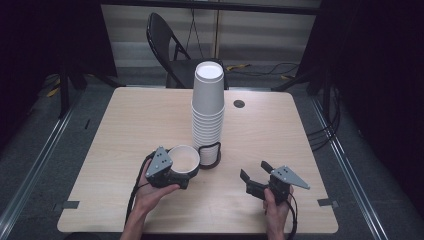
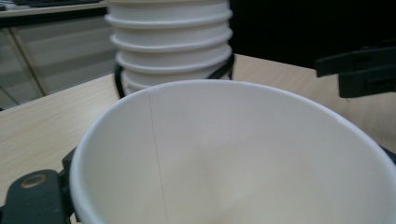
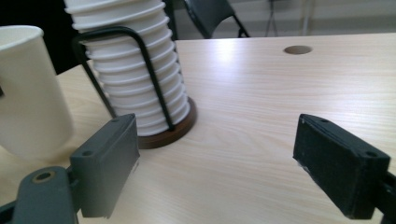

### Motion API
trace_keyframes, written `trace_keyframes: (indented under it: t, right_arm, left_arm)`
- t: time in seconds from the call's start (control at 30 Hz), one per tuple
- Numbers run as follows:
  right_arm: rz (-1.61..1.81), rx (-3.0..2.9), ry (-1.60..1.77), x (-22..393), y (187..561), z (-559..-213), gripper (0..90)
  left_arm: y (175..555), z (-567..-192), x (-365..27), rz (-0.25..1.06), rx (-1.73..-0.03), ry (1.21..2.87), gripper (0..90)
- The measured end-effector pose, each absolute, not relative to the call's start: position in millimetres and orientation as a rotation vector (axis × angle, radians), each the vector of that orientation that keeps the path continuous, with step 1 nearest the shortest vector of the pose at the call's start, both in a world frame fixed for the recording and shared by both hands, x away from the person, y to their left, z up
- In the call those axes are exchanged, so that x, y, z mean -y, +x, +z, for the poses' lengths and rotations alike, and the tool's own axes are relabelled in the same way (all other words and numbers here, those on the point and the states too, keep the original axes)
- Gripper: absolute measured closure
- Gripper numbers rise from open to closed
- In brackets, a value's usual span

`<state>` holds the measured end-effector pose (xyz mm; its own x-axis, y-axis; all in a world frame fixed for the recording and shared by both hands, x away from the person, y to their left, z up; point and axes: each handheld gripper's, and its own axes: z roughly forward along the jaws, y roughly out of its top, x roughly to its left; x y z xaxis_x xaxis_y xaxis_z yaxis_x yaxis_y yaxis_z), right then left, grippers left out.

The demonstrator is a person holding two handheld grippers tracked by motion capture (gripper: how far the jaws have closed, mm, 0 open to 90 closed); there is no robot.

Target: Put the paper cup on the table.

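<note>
1. Now the left gripper is clamped on a single cup, mouth up, just beside the cup stack in its holder.
2. Well to the cup's right, the right gripper stands over the table with jaws apart and nothing between them.

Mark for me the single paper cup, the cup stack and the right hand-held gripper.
single paper cup (image 1: 185,159), high view, inner wall just below the rim.
cup stack (image 1: 208,92), high view, side of the topmost cup.
right hand-held gripper (image 3: 215,161), right gripper view, midway between its open jaws.
</note>
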<state>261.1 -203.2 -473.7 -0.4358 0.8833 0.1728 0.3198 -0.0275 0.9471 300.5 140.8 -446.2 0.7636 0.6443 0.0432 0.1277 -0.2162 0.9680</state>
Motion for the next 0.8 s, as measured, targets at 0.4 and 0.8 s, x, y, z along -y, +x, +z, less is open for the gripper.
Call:
trace_keyframes:
  t: [0.4, 0.8]
  right_arm:
    - [1.365, -1.684, 1.248, 205.7, 260.3, -489.3, 13.7]
    - [1.378, -1.674, 1.218, 204.2, 262.7, -494.5, 13.6]
  left_arm:
    - [326.0, -442.5, -165.9, 0.585, -0.769, 1.653, 10.6]
    - [355.6, -427.1, -173.7, 0.595, -0.765, 1.661, 10.4]
